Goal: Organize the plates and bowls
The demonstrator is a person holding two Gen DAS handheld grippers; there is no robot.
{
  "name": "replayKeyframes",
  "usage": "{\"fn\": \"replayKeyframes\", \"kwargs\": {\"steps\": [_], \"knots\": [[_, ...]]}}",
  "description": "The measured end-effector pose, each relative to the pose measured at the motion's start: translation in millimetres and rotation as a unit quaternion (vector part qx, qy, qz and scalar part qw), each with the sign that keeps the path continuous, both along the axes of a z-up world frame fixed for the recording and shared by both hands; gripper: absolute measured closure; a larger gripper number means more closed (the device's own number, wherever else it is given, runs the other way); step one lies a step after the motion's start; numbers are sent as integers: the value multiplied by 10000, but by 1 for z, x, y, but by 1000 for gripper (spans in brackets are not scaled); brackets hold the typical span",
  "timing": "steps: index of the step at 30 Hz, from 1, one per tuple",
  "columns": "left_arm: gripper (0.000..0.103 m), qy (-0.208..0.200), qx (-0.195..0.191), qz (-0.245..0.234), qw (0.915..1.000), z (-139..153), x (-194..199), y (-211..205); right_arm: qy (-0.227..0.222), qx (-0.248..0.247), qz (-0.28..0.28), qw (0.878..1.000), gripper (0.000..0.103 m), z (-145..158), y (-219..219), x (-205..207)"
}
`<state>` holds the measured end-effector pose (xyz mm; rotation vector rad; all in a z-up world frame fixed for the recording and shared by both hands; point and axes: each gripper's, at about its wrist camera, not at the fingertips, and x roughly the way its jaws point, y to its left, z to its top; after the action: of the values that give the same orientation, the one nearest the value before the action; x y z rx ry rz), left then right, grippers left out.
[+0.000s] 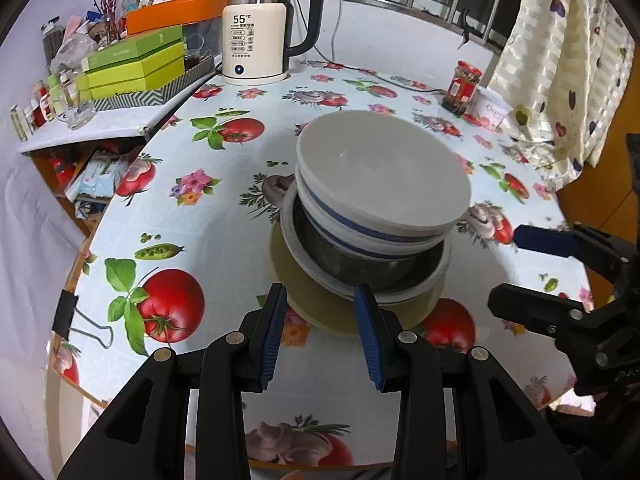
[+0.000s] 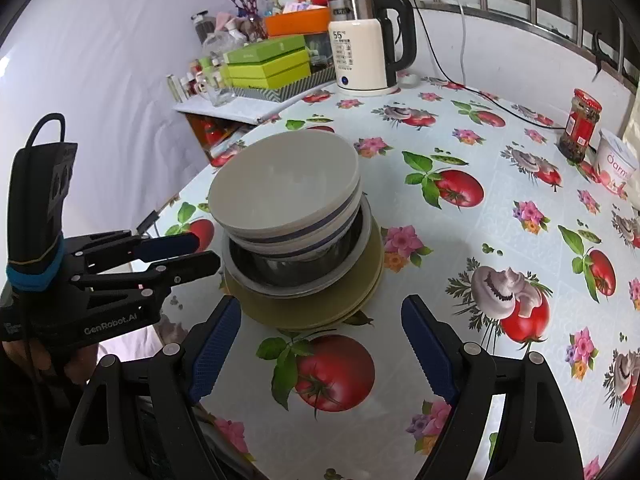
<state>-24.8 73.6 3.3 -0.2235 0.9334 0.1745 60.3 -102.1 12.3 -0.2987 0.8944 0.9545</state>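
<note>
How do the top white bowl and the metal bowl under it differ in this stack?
The top white bowl is pale and matte; the metal bowl is dark and shiny. The white bowl sits tilted and off-centre; the metal bowl sits level, nested in a white dish. The white bowl's inside is fully visible; the metal bowl's is mostly covered. Both are round and empty-handed: neither gripper touches them.

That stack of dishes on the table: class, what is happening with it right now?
A person holds a two-finger tool in each hand, both aimed at one stack on the flowered table. A white bowl tilts on blue-striped bowls, inside a metal bowl, over a yellowish plate. The left tool is at the plate's near edge, the right tool is open; neither grips anything.
</note>
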Motion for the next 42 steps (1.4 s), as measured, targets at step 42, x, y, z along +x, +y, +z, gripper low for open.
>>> {"fn": "replayKeyframes", "kwargs": {"steps": [42], "knots": [[66, 95, 188, 61, 9998, -5, 3, 0, -190, -91, 126, 9997, 20, -6, 2, 6]]}}
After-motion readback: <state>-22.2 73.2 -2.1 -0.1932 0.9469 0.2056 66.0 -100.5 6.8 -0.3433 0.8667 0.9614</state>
